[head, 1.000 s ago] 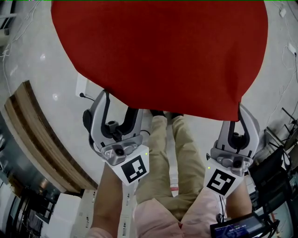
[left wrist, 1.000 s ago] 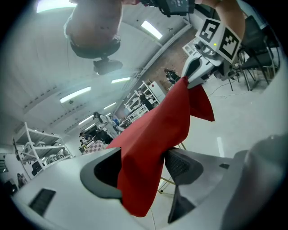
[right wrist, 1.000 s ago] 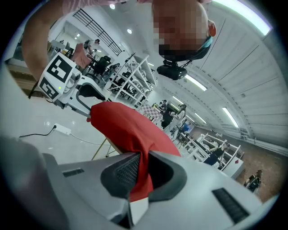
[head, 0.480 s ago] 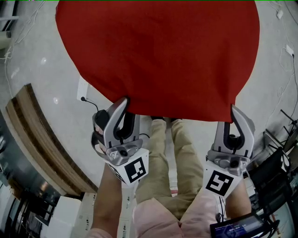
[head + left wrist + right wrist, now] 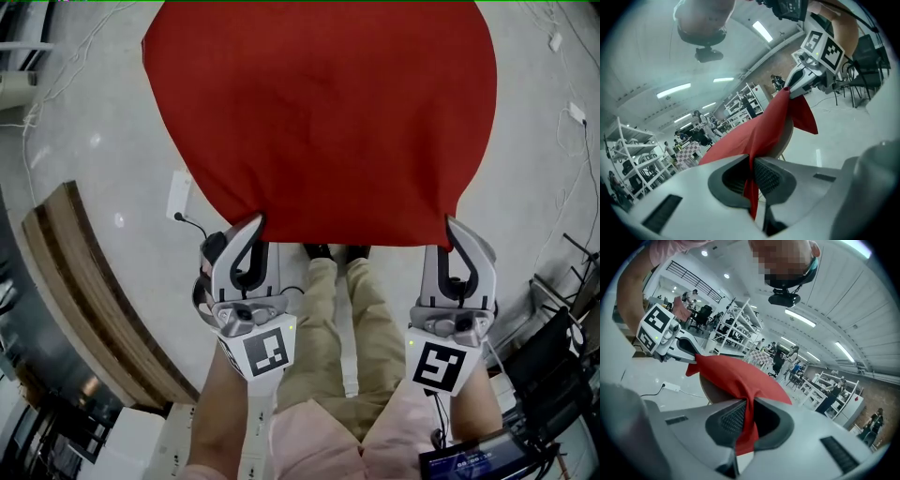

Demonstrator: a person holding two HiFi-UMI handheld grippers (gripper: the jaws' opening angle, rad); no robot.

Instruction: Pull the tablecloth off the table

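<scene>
The red tablecloth [image 5: 323, 112] covers a round table, whose underside [image 5: 790, 133] shows below the hem. In the head view, my left gripper [image 5: 258, 223] is at the cloth's near left edge. Its jaws are closing tight, and the pads press a fold of red cloth [image 5: 751, 140] between them. My right gripper [image 5: 452, 225] is shut on the near right edge, with a fold of cloth [image 5: 740, 380] pinched in its jaws. Between the two grips the hem runs almost straight. Each gripper view shows the other gripper holding its corner: the right gripper [image 5: 806, 79] and the left gripper [image 5: 670, 341].
The person's legs [image 5: 347, 319] stand between the grippers, close to the table. A wooden bench [image 5: 75, 281] runs along the left. A power strip [image 5: 180, 192] with a cable lies on the floor by the table's left side. Dark chairs and gear [image 5: 562, 347] crowd the right.
My left gripper moved forward to the cloth's hem and its open jaws closed on the fabric. The right gripper kept its grip. Both grippers now sit a little lower in the view.
</scene>
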